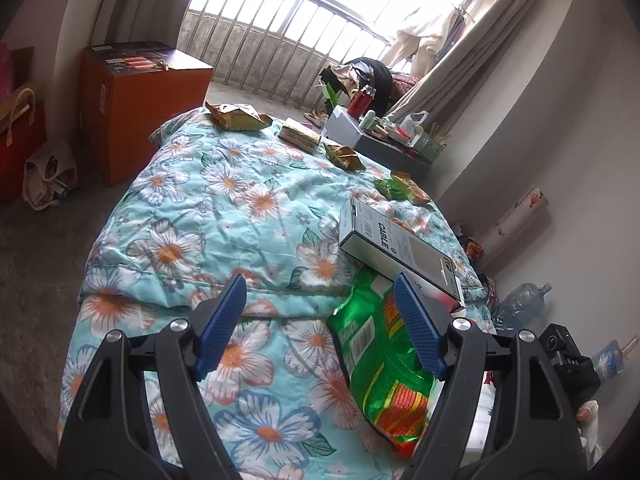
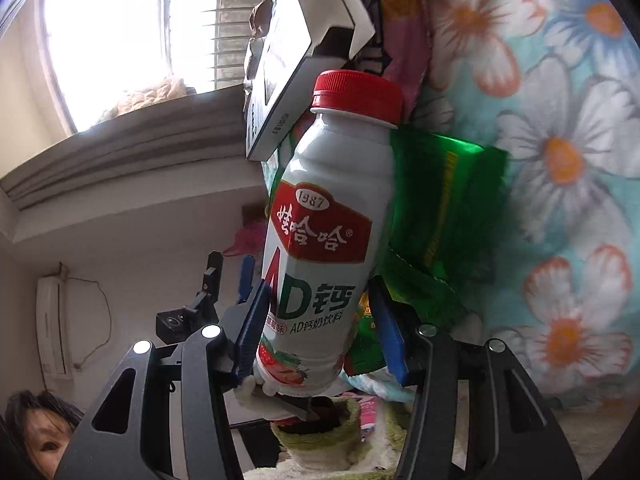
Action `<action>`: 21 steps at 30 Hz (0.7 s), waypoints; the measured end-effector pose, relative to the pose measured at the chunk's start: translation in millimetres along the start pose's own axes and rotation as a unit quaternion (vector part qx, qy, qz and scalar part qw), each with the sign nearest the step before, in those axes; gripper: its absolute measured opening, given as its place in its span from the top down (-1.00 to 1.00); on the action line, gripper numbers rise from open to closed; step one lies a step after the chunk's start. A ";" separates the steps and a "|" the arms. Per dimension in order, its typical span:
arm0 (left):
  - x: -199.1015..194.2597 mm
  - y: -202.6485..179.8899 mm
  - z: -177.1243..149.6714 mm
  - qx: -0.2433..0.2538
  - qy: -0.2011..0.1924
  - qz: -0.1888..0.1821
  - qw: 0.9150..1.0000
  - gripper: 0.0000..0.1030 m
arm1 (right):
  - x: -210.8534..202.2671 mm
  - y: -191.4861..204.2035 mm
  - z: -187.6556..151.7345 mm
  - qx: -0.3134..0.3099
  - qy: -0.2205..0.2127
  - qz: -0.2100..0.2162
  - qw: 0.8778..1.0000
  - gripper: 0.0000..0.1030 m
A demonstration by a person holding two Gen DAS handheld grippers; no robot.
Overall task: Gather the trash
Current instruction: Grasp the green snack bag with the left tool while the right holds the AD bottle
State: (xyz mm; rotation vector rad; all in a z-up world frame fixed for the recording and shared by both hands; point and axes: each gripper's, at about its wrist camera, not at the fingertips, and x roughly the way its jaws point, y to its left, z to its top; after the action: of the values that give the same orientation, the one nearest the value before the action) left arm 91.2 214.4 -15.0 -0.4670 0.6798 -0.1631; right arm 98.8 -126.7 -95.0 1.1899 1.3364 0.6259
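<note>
While left tool (image 1: pixel 320 308) hovers spread | right tool (image 2: pixel 318 312) clamps bottle (image 2: pixel 324 232)

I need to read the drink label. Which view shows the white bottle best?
The right wrist view: the white bottle fills the frame between the right tool's fingers, label facing the camera. The left wrist view doesn't show it.

Left wrist view: green snack bag (image 1: pixel 380 364) partly covered at its upper end by the cable box (image 1: pixel 394 246), right side behind a blue finger. Right wrist view: milk bottle (image 2: pixel 320 232) base hidden between fingers; face (image 2: pixel 38 440) cut by lower-left edge.
</note>
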 end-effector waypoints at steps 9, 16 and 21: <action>10.8 -21.3 -11.9 0.020 0.025 -0.013 0.999 -0.40 | -66.3 4.0 -4.5 -0.064 -0.078 -0.085 0.991 0.03; 9.3 -30.4 -13.1 0.040 0.029 -0.007 0.999 -0.40 | -61.6 -2.5 18.5 -0.047 -0.094 -0.077 0.992 -0.16; 9.6 -30.8 -11.7 0.045 0.032 -0.004 0.998 -0.40 | -58.9 12.3 21.6 -0.085 -0.097 -0.116 0.985 -0.29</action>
State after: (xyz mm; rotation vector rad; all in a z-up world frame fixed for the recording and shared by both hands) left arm 91.3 180.2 -14.0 -0.3788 0.7300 -0.2161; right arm 110.7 -181.7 -64.4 0.9157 1.2077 0.4346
